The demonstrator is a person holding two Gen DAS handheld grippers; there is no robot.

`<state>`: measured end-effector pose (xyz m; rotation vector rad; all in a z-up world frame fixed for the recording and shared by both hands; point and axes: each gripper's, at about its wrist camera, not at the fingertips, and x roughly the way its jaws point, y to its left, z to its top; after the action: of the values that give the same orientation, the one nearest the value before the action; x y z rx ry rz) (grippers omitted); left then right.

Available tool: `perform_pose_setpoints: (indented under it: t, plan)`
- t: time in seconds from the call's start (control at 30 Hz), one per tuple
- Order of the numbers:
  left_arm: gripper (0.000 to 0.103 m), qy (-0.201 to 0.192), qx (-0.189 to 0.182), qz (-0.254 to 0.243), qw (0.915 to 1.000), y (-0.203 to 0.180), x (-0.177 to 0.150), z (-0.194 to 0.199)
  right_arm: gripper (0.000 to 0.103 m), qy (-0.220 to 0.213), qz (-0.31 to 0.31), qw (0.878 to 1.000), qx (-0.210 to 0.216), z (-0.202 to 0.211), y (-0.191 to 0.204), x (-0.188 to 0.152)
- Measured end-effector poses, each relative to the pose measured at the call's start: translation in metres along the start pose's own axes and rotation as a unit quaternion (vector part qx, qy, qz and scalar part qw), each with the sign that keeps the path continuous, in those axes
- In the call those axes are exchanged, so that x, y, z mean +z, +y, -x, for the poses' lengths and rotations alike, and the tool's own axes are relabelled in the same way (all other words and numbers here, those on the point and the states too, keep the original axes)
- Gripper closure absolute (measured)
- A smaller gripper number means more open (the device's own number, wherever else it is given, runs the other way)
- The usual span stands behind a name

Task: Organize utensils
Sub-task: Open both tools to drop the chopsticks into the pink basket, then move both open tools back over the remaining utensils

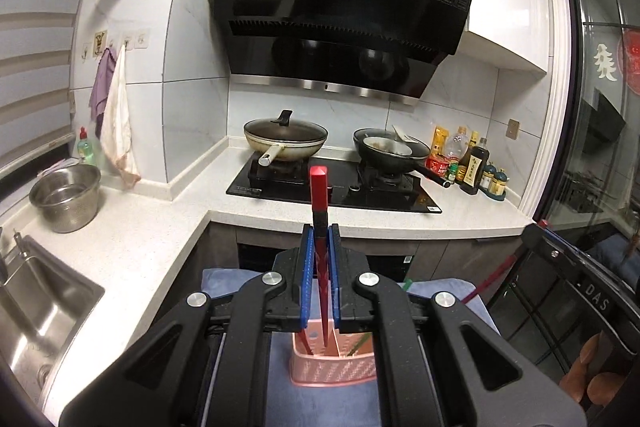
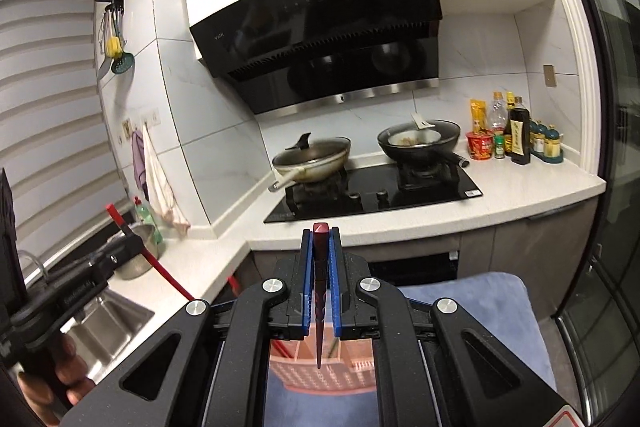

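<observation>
Holding chopsticks upright for sorting | left claw (image 1: 320, 239) pinches a red-and-black chopstick (image 1: 319, 199), tip over the pink utensil basket (image 1: 334, 367) | right claw (image 2: 321, 239) pinches another chopstick (image 2: 321, 267) above it | basket sits on blue cloth (image 1: 224, 279), compartments probably separate types

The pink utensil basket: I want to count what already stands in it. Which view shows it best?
The left wrist view. There the pink utensil basket shows sharply below the left tool, with a red chopstick and a green stick standing inside. The right wrist view shows the basket blurred, partly behind the dark chopstick that the right tool holds.
</observation>
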<state>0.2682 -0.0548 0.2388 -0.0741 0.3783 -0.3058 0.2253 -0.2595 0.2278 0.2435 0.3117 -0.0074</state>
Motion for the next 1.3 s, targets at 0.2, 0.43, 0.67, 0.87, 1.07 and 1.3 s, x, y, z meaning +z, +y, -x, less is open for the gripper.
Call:
perform_pose_setpoints:
  t: [0.2,0.43,0.67,0.87,1.07,1.3]
  plan:
    - [0.096,0.016,0.003,-0.002,0.9999,0.001,-0.005,-0.034,0.096,0.021,0.001,1.000,0.002,-0.039,0.002,-0.008]
    - [0.096,0.048,0.009,-0.002,0.9988,0.005,-0.029,-0.065,0.096,0.060,-0.006,0.998,-0.002,-0.076,-0.005,-0.035]
    - [0.096,0.072,0.018,0.002,0.9973,0.013,-0.047,-0.091,0.096,0.091,-0.004,0.996,-0.009,-0.102,-0.013,-0.059]
    - [0.096,0.085,0.023,0.003,0.9961,0.015,-0.057,-0.106,0.096,0.105,-0.003,0.994,-0.014,-0.113,-0.017,-0.071]
    - [0.091,0.083,0.036,-0.005,0.9958,0.011,-0.066,-0.108,0.093,0.108,0.007,0.994,-0.025,-0.115,-0.018,-0.078]
    - [0.059,0.071,0.048,-0.007,0.9963,0.008,-0.067,-0.100,0.078,0.099,0.005,0.995,-0.031,-0.104,-0.021,-0.077]
